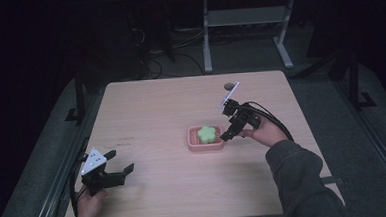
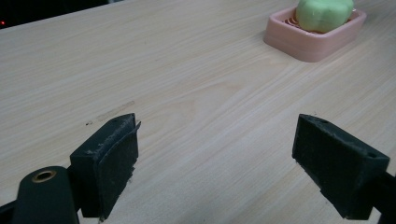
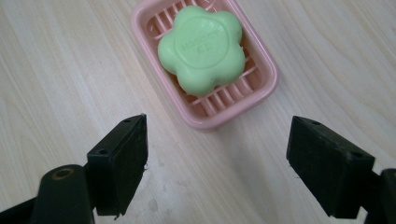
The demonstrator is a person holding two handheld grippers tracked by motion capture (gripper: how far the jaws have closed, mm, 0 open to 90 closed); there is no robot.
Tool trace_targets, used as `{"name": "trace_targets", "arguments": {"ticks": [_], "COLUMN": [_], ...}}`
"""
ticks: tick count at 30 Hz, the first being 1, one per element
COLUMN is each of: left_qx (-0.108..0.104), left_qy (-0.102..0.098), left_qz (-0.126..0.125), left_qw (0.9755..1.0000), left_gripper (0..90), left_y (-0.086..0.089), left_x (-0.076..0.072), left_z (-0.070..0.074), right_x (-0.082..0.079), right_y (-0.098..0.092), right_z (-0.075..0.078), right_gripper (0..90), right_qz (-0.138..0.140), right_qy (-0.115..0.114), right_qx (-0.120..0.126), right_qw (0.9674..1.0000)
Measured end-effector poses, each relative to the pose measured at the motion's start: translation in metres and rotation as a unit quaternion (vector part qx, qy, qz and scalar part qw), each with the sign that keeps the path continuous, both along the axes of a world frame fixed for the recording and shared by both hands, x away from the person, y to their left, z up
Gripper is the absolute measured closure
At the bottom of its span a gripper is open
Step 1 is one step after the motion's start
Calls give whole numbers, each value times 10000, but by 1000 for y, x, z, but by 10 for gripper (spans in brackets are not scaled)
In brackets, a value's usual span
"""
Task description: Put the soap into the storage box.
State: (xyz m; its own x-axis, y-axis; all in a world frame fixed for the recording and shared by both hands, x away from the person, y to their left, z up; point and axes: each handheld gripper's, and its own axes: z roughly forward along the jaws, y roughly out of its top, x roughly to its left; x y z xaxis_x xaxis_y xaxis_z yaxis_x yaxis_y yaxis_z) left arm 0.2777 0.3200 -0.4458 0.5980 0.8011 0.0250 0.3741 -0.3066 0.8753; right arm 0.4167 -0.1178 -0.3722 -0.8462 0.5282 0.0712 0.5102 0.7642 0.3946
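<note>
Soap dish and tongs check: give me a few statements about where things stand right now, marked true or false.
1. The green flower-shaped soap lies in the pink soap dish. True.
2. The right tongs are shut on the soap. False: their jaws stand wide open, short of the dish, holding nothing.
3. The left tongs are open over bare table, apart from the dish. True.
4. The soap dish sits at the table's far left corner. False: in the high view it sits near the middle, toward the right tongs.
5. The soap dish has a lid on it. False: it is uncovered, its slatted bottom showing around the soap.
</note>
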Motion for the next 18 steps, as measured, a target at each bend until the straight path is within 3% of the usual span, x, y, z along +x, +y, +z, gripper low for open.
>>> {"name": "trace_targets", "arguments": {"ticks": [18], "left_qx": [39], "left_qy": [21], "left_qz": [-4], "left_qw": [10000], "left_gripper": [141], "left_y": [0], "left_x": [0], "left_z": [0], "right_x": [-7], "right_y": [-20], "right_z": [-3], "right_gripper": [203], "right_qz": [-134], "right_qy": [39], "right_qx": [37], "right_qw": [9999]}}
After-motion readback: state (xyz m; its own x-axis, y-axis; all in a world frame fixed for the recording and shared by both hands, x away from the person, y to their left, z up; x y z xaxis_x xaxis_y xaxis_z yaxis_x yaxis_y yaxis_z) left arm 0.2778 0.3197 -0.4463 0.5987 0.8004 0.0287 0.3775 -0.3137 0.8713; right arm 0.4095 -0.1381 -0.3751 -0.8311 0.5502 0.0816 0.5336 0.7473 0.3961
